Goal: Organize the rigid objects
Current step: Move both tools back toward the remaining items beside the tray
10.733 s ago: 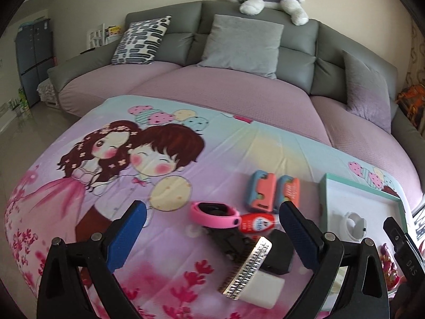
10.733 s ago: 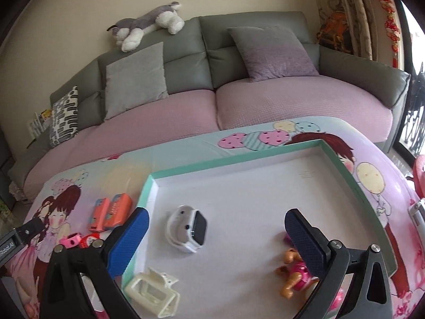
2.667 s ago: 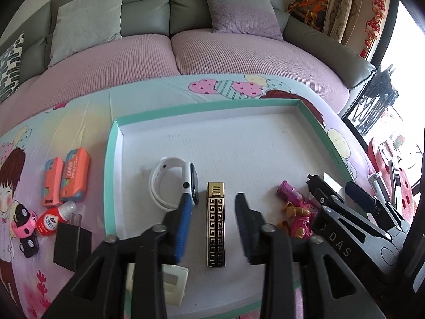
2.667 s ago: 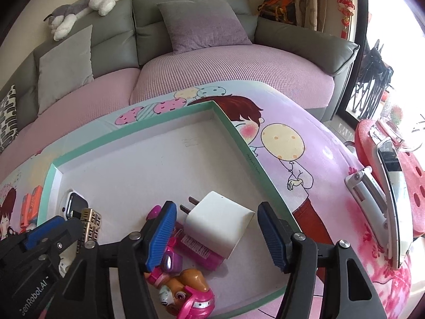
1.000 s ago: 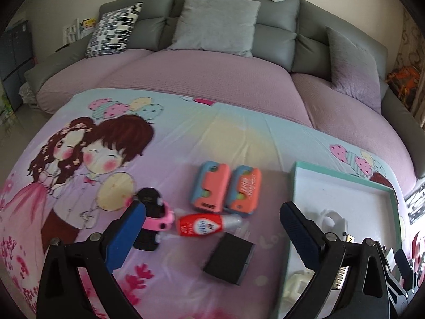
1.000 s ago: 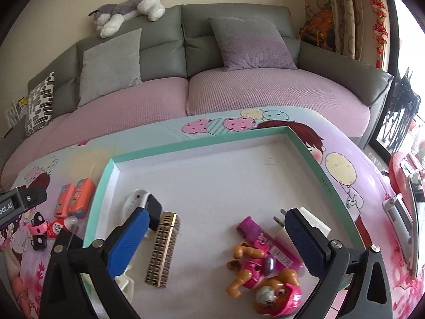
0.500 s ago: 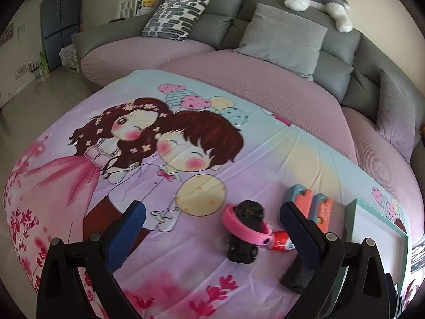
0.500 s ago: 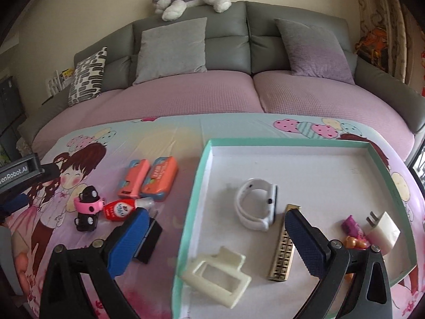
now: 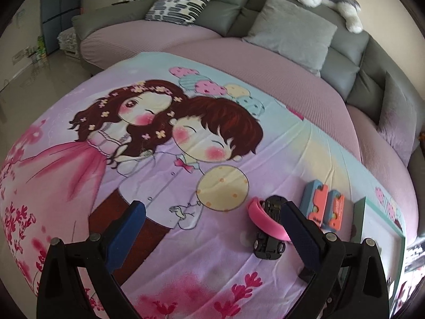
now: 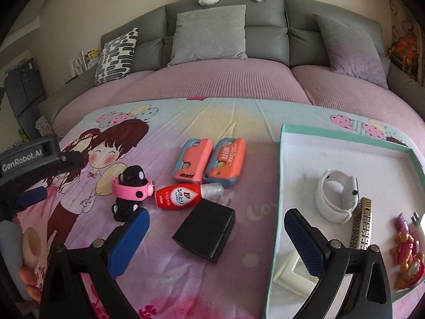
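Tray (image 10: 281,186) sat at the table's right edge. Black charger (image 10: 204,228), near its left wall: stiff, light, slick; grip the flat sides. Toy car (image 9: 269,239) wearing pink band (image 9: 265,222): small, rollable. Left gripper (image 9: 212,228) and right gripper (image 10: 215,242) gaped wide, holding nothing.

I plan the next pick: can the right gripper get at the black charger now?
Probably yes. The right gripper is open, and the black charger lies flat on the cloth between its fingers with nothing on top; the red bottle lies just beyond it.
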The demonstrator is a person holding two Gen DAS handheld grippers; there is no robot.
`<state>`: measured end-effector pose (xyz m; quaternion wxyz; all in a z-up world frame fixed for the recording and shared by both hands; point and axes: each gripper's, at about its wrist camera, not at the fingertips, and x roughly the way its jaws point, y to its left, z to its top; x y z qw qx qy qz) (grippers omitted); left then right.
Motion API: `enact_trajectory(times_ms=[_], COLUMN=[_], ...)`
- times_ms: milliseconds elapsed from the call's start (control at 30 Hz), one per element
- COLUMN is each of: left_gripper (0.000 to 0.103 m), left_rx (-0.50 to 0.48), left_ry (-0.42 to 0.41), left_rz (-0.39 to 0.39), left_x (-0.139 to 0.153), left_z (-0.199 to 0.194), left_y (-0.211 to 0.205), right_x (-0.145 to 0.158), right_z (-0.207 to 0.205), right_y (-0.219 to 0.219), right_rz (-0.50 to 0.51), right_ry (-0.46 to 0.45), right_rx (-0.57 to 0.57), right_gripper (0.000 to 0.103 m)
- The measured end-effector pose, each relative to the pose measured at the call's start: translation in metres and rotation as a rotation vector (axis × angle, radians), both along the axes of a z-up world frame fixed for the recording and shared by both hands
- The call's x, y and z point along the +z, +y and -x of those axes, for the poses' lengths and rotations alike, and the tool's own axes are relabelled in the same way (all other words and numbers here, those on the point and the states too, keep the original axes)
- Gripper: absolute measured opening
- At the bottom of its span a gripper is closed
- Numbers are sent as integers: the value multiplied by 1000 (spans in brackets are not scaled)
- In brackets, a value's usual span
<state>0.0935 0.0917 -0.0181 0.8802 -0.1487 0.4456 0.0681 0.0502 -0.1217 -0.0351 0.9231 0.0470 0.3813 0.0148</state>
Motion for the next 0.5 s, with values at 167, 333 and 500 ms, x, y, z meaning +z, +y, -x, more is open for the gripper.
enact_trajectory(times_ms=[167, 333, 500], left_gripper=[101, 101, 101], left_rx=[-46, -95, -181], left_ry=[33, 38, 37], left_rz=[-17, -37, -56], left_x=[-7, -11, -14], left_z=[-3, -5, -8], left_y=[-7, -13, -30], right_x=[-3, -11, -15], right_z=[-3, -7, -8], right_y=[3, 9, 11], right_rz=[-10, -2, 32], right_ry=[12, 44, 56], right_rx=[-1, 6, -4], right_gripper=[97, 94, 88])
